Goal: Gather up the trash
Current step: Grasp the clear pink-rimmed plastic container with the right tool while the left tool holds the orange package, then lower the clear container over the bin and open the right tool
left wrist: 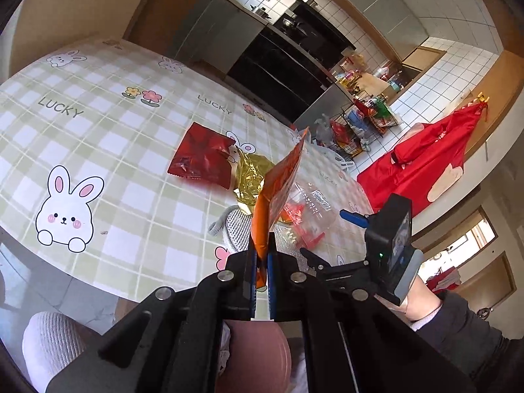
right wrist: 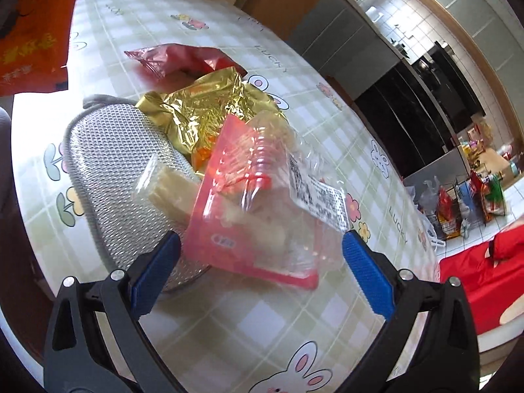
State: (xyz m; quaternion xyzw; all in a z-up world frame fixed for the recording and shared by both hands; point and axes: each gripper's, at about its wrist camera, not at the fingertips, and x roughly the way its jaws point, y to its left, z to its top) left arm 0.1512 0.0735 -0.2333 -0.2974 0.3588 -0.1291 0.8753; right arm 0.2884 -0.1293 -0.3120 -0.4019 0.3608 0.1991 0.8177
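My left gripper is shut on an orange snack wrapper, which stands up above the table; the same wrapper shows at the top left of the right wrist view. On the checked tablecloth lie a dark red wrapper, a crumpled gold foil wrapper and a clear plastic bag with pink print. My right gripper is open, its blue pads either side of the clear bag's near edge, not pressing it. The right gripper also shows in the left wrist view.
A silver mesh basket sits on the table under the gold and clear wrappers. The round table carries a rabbit-print cloth. A red fabric lies on the floor at right, beside wire racks of goods.
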